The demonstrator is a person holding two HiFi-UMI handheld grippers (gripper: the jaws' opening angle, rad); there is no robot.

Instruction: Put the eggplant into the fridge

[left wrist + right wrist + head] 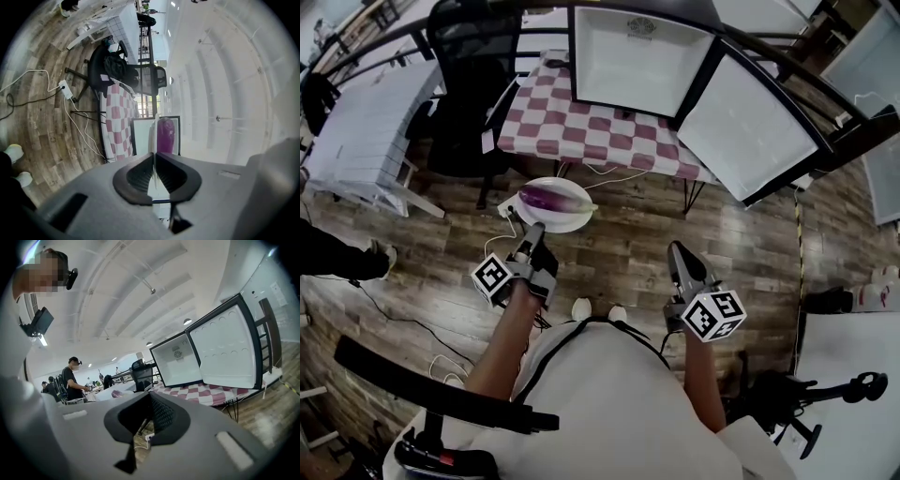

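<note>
A purple eggplant (553, 197) lies on a white plate (572, 221) held above the wooden floor. My left gripper (532, 228) is shut on the plate's near rim. In the left gripper view the plate (153, 133) shows edge-on between the pads, with the eggplant (165, 136) to its right. The small fridge (637, 56) stands open on a checkered table (581, 127), its door (750, 117) swung right. My right gripper (677, 248) is level beside the left, shut and holding nothing. The right gripper view shows the fridge (180, 359) ahead beyond its gripper (149, 397).
A black office chair (469, 37) stands left of the checkered table, next to a white slatted table (366, 122). A power strip and cables (508, 204) lie on the floor under the plate. A person (72, 376) stands far off. A white surface (853, 347) is at right.
</note>
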